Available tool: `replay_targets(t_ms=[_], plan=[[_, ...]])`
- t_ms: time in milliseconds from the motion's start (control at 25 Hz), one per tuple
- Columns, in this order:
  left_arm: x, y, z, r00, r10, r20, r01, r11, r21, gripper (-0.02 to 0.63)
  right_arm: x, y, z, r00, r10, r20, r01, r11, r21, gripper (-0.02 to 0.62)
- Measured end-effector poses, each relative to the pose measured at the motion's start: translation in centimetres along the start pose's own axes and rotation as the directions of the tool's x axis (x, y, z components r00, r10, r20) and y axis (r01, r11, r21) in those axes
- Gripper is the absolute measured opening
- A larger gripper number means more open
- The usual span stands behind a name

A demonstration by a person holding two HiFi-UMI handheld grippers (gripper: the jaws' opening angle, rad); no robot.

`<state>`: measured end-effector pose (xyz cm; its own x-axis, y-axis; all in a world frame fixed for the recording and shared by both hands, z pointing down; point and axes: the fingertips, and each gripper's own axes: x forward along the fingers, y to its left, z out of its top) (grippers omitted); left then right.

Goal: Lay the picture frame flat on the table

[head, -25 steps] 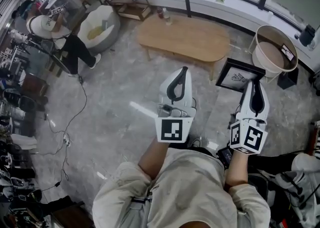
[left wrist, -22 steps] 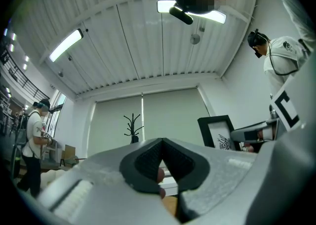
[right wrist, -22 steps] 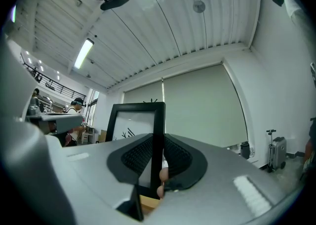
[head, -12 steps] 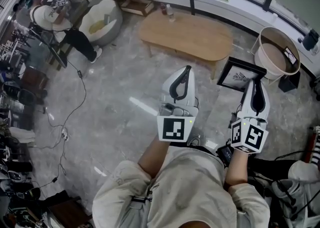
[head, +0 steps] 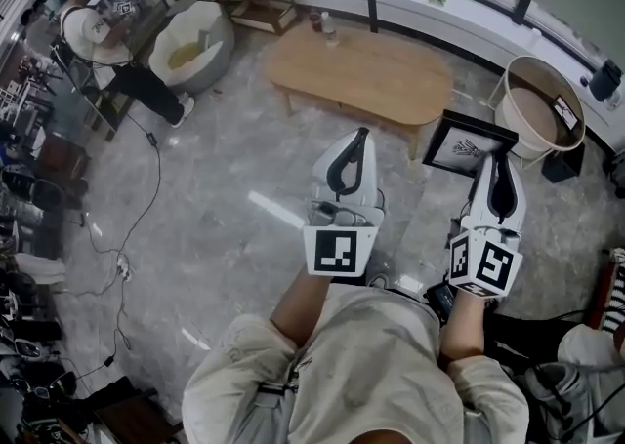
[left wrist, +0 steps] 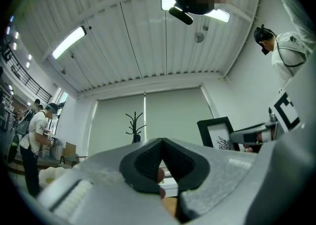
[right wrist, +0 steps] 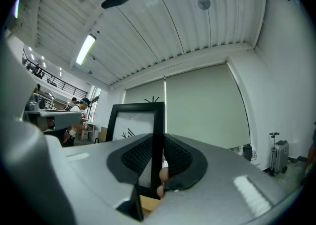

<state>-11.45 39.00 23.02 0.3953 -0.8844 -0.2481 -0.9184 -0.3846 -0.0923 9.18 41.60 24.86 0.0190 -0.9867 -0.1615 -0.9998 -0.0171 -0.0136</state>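
Grey stone floor takes up most of the head view, with an oval wooden desk ahead. The black frame (white print, dark sketch) is off the desk, in the air near its right end. The right gripper's jaws pinch its edge. The left gripper's jaws are pressed together, empty.

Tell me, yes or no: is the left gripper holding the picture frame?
No, the left gripper is shut on nothing, while the picture frame sits clamped in the right gripper.
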Motion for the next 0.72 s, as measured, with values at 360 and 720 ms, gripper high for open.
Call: replay_targets(t_ms=[360, 720], plan=[[4.3, 1.7, -1.9, 1.000, -0.018, -0.002, 0.018, 1.000, -0.023, 0.005, 4.2, 0.1, -0.9, 1.000, -0.018, -0.014, 0.018, 1.000, -0.020, 0.072], [9.9, 4.9, -4.9, 0.999, -0.039, -0.014, 0.039, 0.999, -0.013, 0.005, 10.4, 0.9, -3.0, 0.998, -0.041, -0.053, 0.038, 0.998, -0.045, 0.071]])
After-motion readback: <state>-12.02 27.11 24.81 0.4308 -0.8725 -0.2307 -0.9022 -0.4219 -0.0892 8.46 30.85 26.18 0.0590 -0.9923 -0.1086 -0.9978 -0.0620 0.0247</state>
